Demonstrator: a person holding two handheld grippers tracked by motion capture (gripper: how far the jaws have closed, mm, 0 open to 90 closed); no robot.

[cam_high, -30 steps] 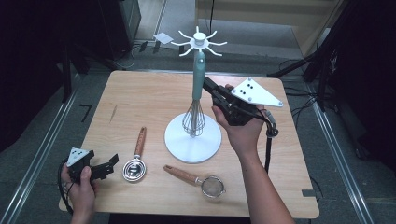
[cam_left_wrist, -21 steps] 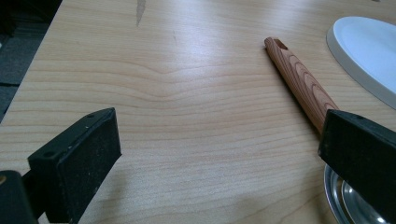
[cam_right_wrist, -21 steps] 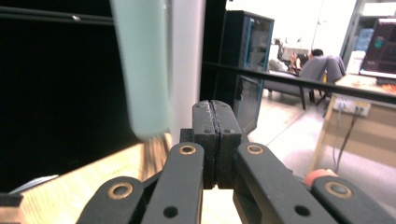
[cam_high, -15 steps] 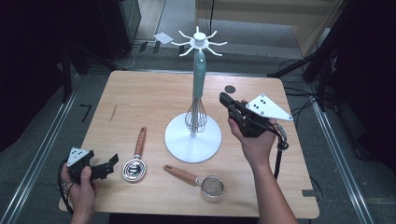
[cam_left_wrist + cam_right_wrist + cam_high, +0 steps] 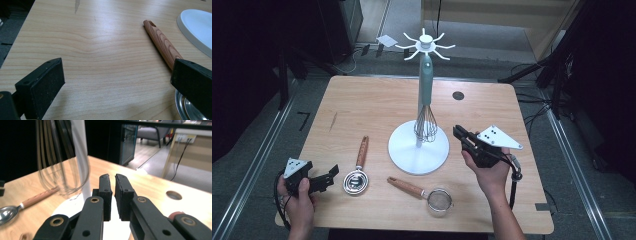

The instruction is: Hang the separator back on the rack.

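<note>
Whisk (image 5: 426, 124) is seen hung by its teal handle from the white stand (image 5: 418, 150), its wire loops just above the round base at the middle of the table (image 5: 377, 100). The right gripper (image 5: 458, 132) is held just to the right of the base, pointed at the wires, apart from them; its jaws have just been opening a little, nothing is seen between them, and only a narrow gap is left in the right gripper view (image 5: 112, 180). The left gripper (image 5: 332, 172) is rested at the near left corner, its jaws spread wide on nothing. Just beside it a wooden-handled spoon (image 5: 357, 172) is laid, and a small strainer (image 5: 427, 195) is placed near the front edge.
</note>
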